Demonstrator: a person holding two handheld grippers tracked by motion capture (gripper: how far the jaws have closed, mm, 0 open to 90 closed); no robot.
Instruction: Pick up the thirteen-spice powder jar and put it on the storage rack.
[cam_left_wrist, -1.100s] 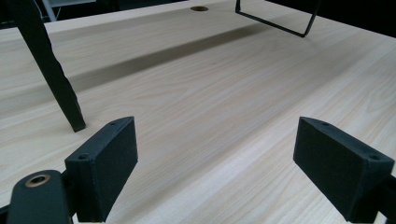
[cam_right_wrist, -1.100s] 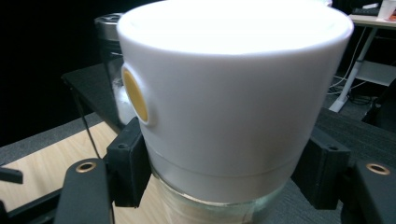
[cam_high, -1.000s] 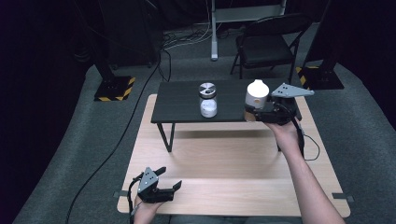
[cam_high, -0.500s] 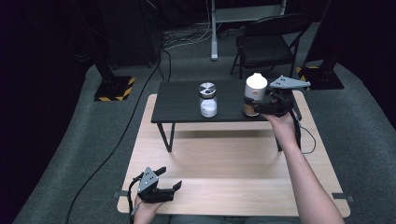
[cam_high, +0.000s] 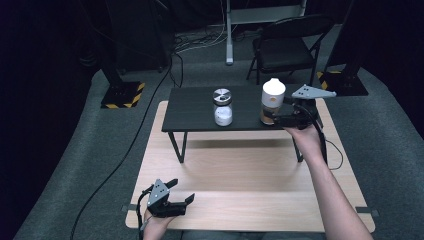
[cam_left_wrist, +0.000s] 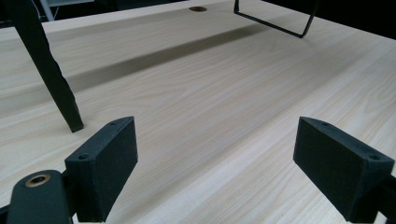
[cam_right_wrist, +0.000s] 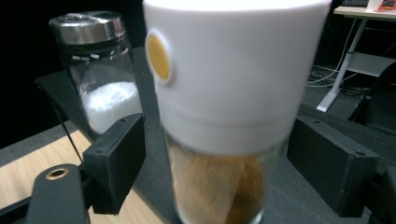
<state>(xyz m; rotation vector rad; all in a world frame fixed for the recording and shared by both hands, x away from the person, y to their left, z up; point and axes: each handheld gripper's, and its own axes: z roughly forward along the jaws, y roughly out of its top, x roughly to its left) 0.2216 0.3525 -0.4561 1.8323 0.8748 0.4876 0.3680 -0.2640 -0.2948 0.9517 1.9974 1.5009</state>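
The upright white-capped jar (cam_right_wrist: 224, 116) was flanked, untouched, by the just-opened jaws of the right tool (cam_high: 280, 119), while the spread left tool (cam_high: 182, 200) was kept far off.

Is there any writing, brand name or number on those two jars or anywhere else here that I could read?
None: no readable text anywhere.
White-capped jar: a plain yellow dot on the cap, no lettering.
Metal-lidded jar: no label.
Yellow-black striped plates on the floor: hazard stripes, no words.
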